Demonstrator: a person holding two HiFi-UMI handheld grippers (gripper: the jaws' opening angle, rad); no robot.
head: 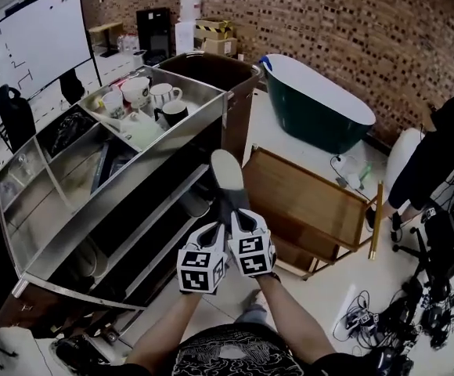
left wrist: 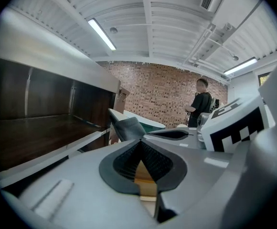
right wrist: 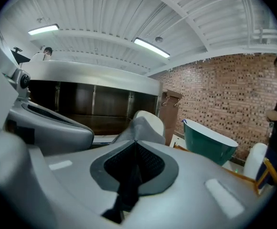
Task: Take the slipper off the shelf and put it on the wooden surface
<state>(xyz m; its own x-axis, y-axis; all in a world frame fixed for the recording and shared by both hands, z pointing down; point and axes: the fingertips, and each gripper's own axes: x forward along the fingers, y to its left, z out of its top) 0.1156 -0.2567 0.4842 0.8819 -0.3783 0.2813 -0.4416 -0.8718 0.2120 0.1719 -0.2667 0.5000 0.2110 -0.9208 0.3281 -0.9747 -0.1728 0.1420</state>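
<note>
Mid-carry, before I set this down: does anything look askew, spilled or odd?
Nothing stands out. Left gripper and right gripper both pinch the slipper; the cups on the shelf stand upright, and the wooden surface looks intact.

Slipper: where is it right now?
Head view, centre: the slipper is gripped by the left gripper and right gripper together, held between the metal shelf at left and the wooden surface at right.

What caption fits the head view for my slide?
A grey slipper held up by the left gripper and right gripper, between the metal shelf and the wooden surface.
</note>
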